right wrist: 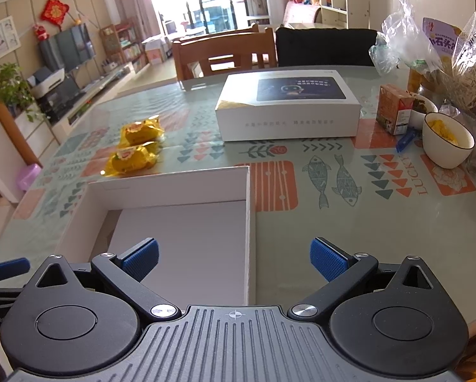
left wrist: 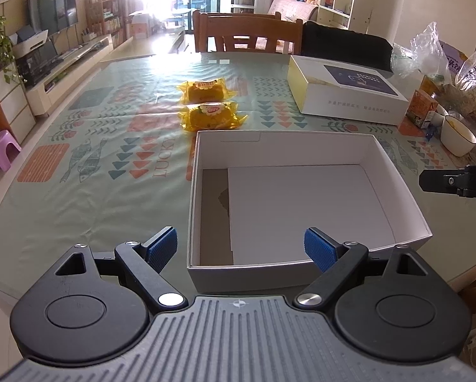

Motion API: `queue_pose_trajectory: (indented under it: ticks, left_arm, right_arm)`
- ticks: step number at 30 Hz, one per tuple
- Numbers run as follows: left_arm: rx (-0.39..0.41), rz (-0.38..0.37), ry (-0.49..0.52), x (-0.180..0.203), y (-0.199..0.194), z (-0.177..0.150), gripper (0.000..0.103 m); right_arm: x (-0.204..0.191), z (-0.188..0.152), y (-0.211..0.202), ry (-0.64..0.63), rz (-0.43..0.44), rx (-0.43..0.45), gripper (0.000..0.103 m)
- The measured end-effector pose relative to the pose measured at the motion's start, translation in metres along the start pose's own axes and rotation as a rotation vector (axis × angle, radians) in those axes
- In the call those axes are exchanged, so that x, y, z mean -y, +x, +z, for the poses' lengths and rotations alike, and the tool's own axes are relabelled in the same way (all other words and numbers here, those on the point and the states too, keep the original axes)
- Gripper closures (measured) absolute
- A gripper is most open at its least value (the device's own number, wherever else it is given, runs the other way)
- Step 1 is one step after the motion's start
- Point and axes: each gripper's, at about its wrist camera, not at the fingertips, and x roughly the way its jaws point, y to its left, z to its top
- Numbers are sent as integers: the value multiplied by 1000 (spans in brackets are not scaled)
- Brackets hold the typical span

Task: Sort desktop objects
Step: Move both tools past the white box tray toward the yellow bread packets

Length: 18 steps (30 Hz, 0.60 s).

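Note:
An open white cardboard box (left wrist: 394, 172) (right wrist: 174, 184) lies on the patterned table with nothing inside but its white liner. Two yellow-wrapped snack cakes sit just beyond its far-left corner, a nearer one (left wrist: 210, 116) (right wrist: 131, 159) and a farther one (left wrist: 206, 90) (right wrist: 140, 130). My left gripper (left wrist: 241, 248) hovers over the box's near edge, open, with nothing between its blue pads. My right gripper (right wrist: 234, 259) is open too, straddling the box's right wall near its front corner. Part of the right gripper (left wrist: 454, 181) shows at the right edge of the left wrist view.
A closed white product box (left wrist: 343, 90) (right wrist: 288, 105) lies beyond the open box. At the right stand a white bowl of yellow food (right wrist: 448, 140), a small carton (right wrist: 394, 108) and plastic bags (right wrist: 406, 35). Wooden chairs (left wrist: 247, 33) line the far edge.

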Motion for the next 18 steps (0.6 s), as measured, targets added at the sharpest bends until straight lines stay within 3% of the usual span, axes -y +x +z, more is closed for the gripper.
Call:
queue_pose_trajectory:
  ticks: [9,18]
  left_arm:
    - [12,-2,5,5,-5,-1,0]
    - [-9,-54,-16,0,-6,-3,0]
  right_arm:
    - [4,-2,-1,10,12,6,0]
    - [3,-3,-5,8,17,12,0]
